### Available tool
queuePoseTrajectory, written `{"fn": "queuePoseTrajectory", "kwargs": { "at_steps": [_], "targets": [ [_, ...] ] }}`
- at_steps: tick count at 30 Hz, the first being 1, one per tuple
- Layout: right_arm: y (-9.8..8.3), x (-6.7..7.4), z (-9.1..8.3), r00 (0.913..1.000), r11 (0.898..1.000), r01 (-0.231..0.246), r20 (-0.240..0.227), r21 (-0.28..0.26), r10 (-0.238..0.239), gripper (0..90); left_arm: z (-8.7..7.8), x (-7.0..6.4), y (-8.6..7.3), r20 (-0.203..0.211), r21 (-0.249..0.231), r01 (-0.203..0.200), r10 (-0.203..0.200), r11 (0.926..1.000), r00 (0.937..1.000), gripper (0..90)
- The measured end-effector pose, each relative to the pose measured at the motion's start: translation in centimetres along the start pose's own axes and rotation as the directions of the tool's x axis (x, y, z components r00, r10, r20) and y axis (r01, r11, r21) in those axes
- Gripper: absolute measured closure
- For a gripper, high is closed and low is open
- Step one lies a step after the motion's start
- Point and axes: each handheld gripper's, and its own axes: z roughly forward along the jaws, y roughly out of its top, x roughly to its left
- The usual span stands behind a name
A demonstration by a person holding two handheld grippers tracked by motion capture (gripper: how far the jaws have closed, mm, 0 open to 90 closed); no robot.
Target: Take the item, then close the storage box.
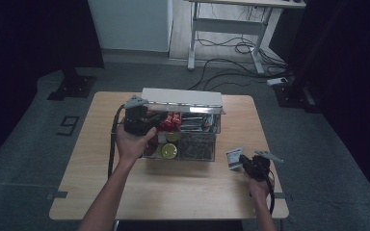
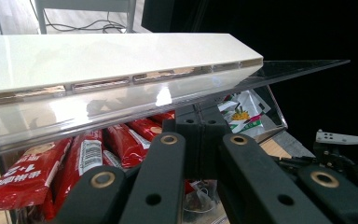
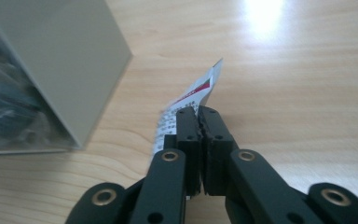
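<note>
One wooden desk [image 1: 101, 183] carried everything. On it stood one clear box [image 1: 197, 147] with a pale lid [image 1: 182, 97] tipped up at the back (its hinged edge ran along the far side). Inside the box lay several red sachets [image 2: 81, 156], at least four in the left gripper view, each printed with a barcode and white characters, "1+2" being the one part I could read. One white packet with green and orange print [image 2: 242, 116] sat at the box's far end, and two round yellow-green lids [image 1: 168, 150] lay near its front.

The left hand-held gripper [image 2: 199, 122] had its jaws pressed together just under the lifted lid, above the red sachets; whether anything lay between the pads I could not tell.

The right hand-held gripper [image 3: 200, 122] lay low over the desk right of the box, jaws clamped on one small white sachet [image 3: 193, 93] with a red-and-green stripe and tiny print too small to read.
</note>
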Motion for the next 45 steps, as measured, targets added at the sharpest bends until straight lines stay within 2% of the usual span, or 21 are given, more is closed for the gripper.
{"fn": "queuePoseTrajectory", "kwargs": {
  "at_steps": [7,13,15,17,26,33,35,45],
  "targets": [
    [-0.5,-0.8,0.4,0.9993,0.999,-0.008,0.036,0.051,0.006,79.1,0.0,0.0,0.0,0.001,0.000,0.001,-0.001,1.0000,1.0000,89.7],
    [-0.6,-1.1,0.5,0.9960,0.997,-0.020,0.089,0.080,0.012,58.0,0.0,0.0,-0.1,0.002,-0.001,0.001,-0.001,1.0000,1.0000,89.6],
    [-0.6,-1.0,0.3,0.9937,0.997,-0.021,0.111,0.078,0.012,53.9,0.0,0.0,-0.1,0.002,-0.001,0.001,-0.001,1.0000,1.0000,89.7],
    [-0.4,-0.9,0.1,0.9934,0.997,-0.021,0.114,0.070,0.013,50.8,0.0,0.0,-0.1,0.002,-0.001,0.001,-0.001,1.0000,1.0000,89.7],
    [0.2,0.2,-1.2,0.9983,1.000,0.004,0.057,0.015,-0.005,48.2,-0.1,0.0,-0.3,0.002,0.000,0.003,-0.003,1.0000,1.0000,89.7],
    [0.2,0.6,-1.4,0.9995,1.000,0.020,0.026,0.014,-0.020,49.4,-0.3,0.1,-0.5,0.004,-0.002,0.005,-0.005,1.0000,1.0000,89.9],
    [0.2,0.7,-1.4,1.0000,1.000,0.004,0.008,0.006,-0.004,50.1,-0.4,0.1,-0.5,0.003,-0.004,0.004,-0.004,1.0000,1.0000,90.0],
    [0.2,0.7,-1.6,1.0000,1.000,0.009,-0.004,0.001,-0.009,50.2,-0.9,0.4,-1.0,0.001,0.000,0.009,-0.009,1.0000,1.0000,90.0]
  ]
}}
